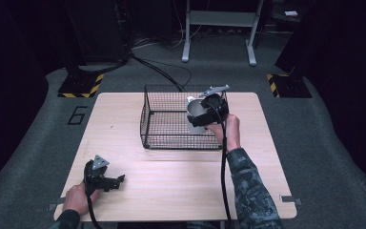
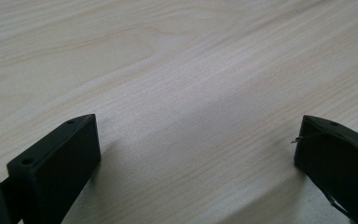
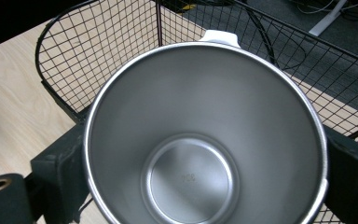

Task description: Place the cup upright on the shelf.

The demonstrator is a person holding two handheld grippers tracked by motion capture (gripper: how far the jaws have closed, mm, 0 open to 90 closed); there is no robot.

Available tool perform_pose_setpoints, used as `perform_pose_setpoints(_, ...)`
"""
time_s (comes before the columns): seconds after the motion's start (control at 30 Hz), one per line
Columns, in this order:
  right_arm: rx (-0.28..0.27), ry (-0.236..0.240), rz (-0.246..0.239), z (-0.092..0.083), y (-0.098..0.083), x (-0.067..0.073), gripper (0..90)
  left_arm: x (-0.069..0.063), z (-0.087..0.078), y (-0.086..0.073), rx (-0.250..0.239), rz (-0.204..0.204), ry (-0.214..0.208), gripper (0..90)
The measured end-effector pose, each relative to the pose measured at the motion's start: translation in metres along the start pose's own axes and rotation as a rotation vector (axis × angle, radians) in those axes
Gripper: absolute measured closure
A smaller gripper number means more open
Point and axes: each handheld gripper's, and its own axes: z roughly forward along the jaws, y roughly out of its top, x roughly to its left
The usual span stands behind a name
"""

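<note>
Steel catches the light in your right gripper (image 1: 208,113): its two black jaws press against opposite sides of a metal cup (image 3: 205,135), one jaw on each flank, so the gripper is closed around the cup and carries it. In the right gripper view you look straight down into the cup's open mouth to its round bottom, and a small white part shows at the cup's far rim. In the high view the cup (image 1: 196,112) hangs over the right part of the black wire basket (image 1: 148,123), tilted, just inside the basket's right wall. Whether it touches the basket floor cannot be told. Your right hand (image 1: 228,130) reaches in from the near right, and the black cable runs down along your patterned sleeve (image 1: 249,191).

The basket stands on the far middle of the pale wooden table (image 1: 124,143).

Your left gripper (image 1: 116,181) rests low at the near left corner of the table, held by your left hand (image 1: 78,198). In the left gripper view its jaws stand wide apart with bare wood grain (image 2: 182,93) between them, holding nothing.

Beyond the table lies grey floor (image 1: 314,143).
</note>
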Motion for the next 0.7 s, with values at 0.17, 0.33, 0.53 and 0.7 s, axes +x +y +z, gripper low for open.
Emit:
perform_pose_setpoints(0.17,0.008,-0.001,0.015,0.005,0.001,-0.003,6.4,0.000,0.000,0.000,-0.002,0.003,0.001,0.1)
perform_pose_setpoints(0.33,0.004,-0.004,0.020,0.013,0.004,-0.006,6.4,0.000,0.000,0.000,-0.003,0.002,0.001,0.1)
perform_pose_setpoints(0.53,0.018,-0.003,0.027,0.022,0.006,-0.007,6.4,0.000,0.000,0.000,0.001,0.001,0.000,0.1)
perform_pose_setpoints(0.7,0.029,0.001,0.047,0.032,0.007,-0.008,6.4,0.000,0.000,0.000,-0.001,0.001,0.001,0.1)
